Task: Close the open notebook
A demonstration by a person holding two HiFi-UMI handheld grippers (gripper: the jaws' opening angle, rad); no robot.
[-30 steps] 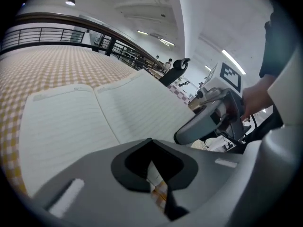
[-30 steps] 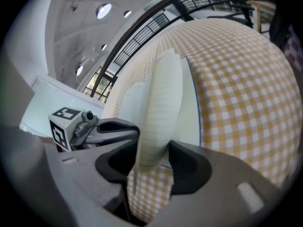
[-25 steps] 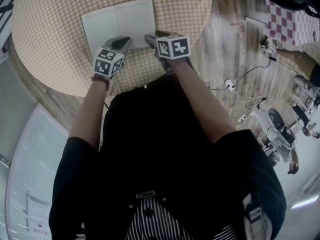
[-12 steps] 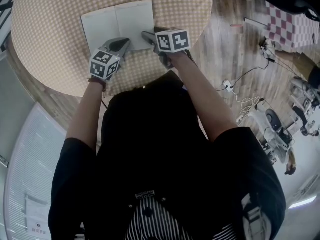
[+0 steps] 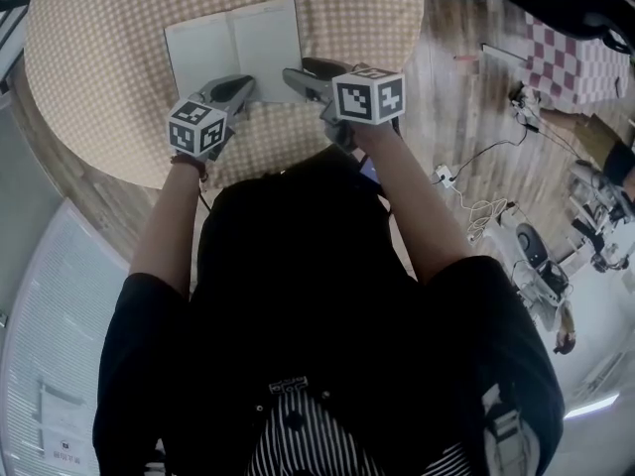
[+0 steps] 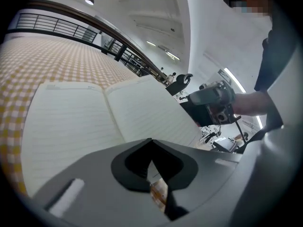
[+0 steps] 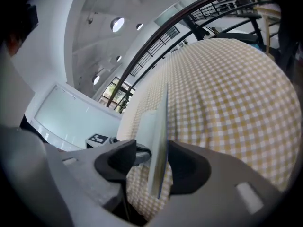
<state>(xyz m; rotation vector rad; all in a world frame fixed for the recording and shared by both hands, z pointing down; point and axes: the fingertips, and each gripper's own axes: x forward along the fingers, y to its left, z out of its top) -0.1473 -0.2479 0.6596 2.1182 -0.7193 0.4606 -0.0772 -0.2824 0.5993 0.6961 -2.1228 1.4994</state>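
Item: open notebook [image 5: 235, 50], lined pages up, on a round checked table [image 5: 109, 67]. Left gripper [image 6: 151, 143]: jaws closed tip to tip with nothing between them. The notebook's near edge lies just ahead of its tips. Right gripper [image 7: 156, 164]: jaws at their widest, having just been opening. The notebook's right-hand edge sits edge-on between them, close to one pad, clear of the other, not clamped.

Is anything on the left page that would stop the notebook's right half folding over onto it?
No loose object lies on the left page. Only the left gripper, jaws shut, sits at that page's near edge; it would likely need to pull back first.
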